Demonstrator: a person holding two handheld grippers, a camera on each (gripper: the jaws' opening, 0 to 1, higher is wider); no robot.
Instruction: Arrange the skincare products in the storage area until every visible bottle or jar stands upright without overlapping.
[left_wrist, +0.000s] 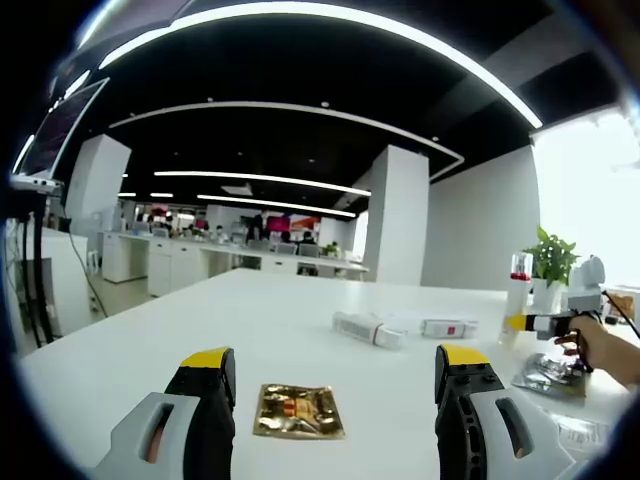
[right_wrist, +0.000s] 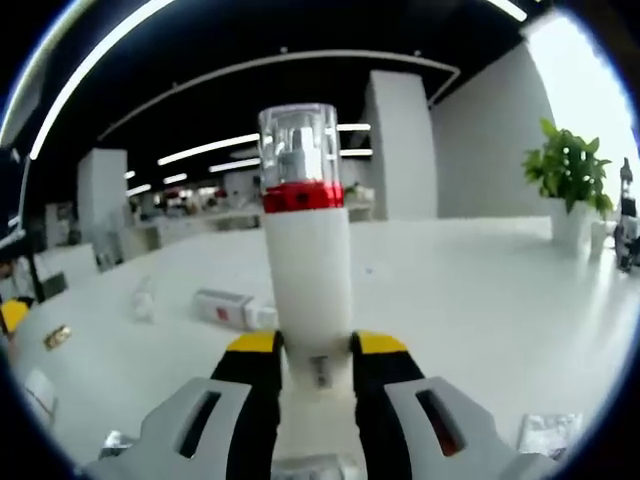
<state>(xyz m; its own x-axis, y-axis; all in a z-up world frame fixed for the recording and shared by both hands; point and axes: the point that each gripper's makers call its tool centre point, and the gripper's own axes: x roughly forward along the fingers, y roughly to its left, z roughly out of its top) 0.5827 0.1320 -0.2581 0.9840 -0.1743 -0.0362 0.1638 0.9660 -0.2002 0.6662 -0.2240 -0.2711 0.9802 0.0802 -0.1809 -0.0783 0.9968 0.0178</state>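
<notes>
- Right claw (right_wrist: 312, 352): closed on the base of a white pump bottle (right_wrist: 306, 265) with red collar and clear cap; the bottle is held upright above the white surface (right_wrist: 480, 290).
- Left claw (left_wrist: 335, 370): jaws spread wide, nothing gripped; a gold foil sachet (left_wrist: 297, 411) is seen lying flat between them.
- Two white tubes (left_wrist: 368, 328) (left_wrist: 447, 327) are seen lying on their sides further back.
- Right claw with bottle (left_wrist: 517, 290) is seen at far right, near a potted plant (left_wrist: 551, 262).
</notes>
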